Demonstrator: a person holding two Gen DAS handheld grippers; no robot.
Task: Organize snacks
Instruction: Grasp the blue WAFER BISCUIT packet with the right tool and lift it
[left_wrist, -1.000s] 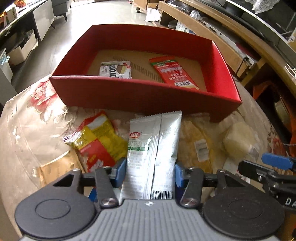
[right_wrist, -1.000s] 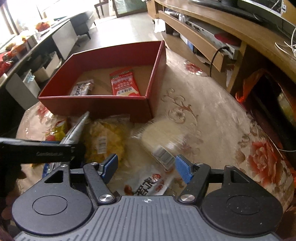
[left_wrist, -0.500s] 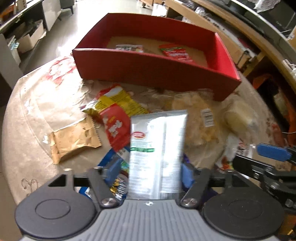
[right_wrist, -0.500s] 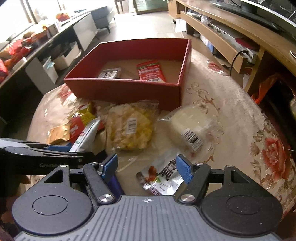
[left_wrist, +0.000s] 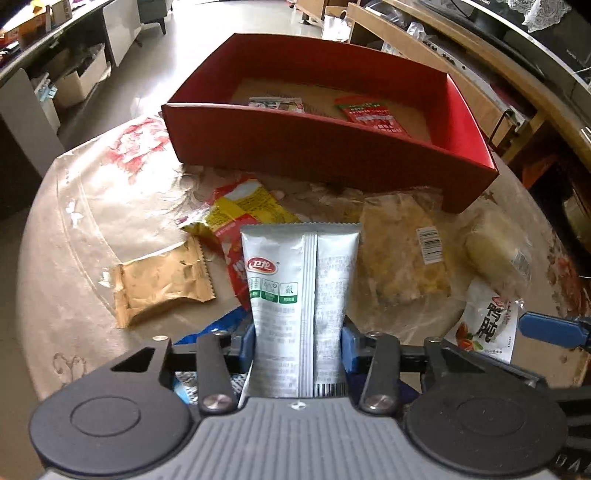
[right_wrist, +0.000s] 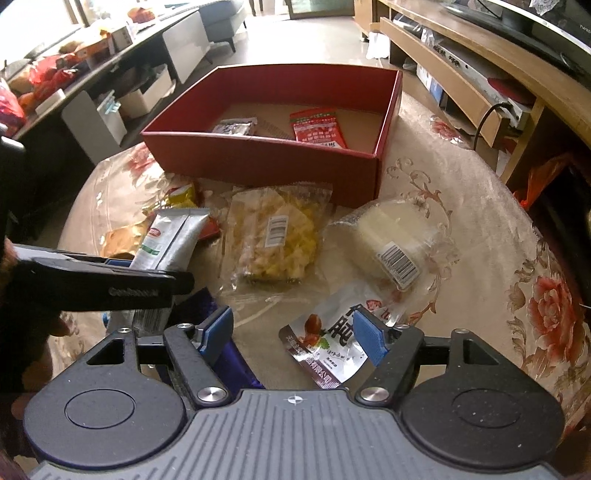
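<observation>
A left gripper has its blue-padded fingers clamped on the lower part of a silver foil snack pouch with a red logo, held upright above a round table under a floral plastic cover. At twelve o'clock sits an open red cardboard box holding two small packets. Loose snacks lie between: a tan wrapper at ten o'clock, a clear bag of yellow crisps at two. The right gripper hovers with fingers apart over a white printed pouch. The step appears to be carrying the silver pouch; next it likely needs lifting over the box's near wall and releasing
</observation>
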